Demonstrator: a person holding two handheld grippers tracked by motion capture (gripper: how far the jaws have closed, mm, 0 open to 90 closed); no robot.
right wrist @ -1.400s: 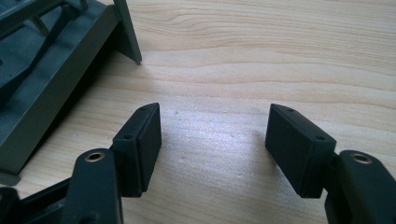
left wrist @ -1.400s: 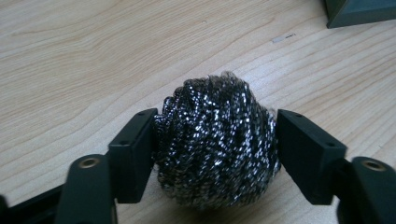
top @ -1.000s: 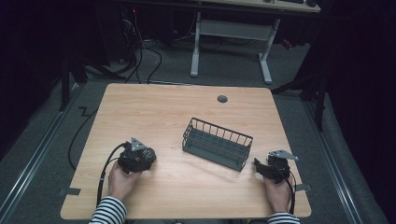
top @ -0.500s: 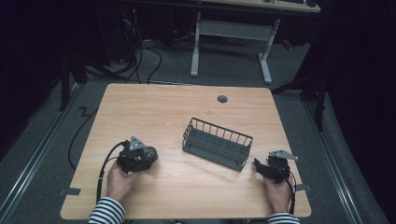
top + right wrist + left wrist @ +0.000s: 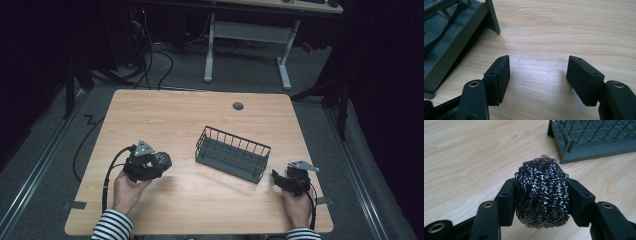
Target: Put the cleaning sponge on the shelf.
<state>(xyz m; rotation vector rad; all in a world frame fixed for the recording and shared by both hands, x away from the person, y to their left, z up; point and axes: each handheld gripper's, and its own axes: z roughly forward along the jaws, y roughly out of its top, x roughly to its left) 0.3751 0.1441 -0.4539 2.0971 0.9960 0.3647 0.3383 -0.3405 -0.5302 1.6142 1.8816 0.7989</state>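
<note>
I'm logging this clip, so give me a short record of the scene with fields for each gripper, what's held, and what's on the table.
left gripper: shut on the steel wool ball, one jaw on each side
right gripper: open, nothing between its jaws
wire basket: on the table, between the two grippers, nothing visible inside
table: light wood, round hole near far edge

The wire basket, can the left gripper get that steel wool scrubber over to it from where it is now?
Probably yes. The left gripper is shut on the scrubber, and bare table lies between it and the basket, whose top is open.
</note>
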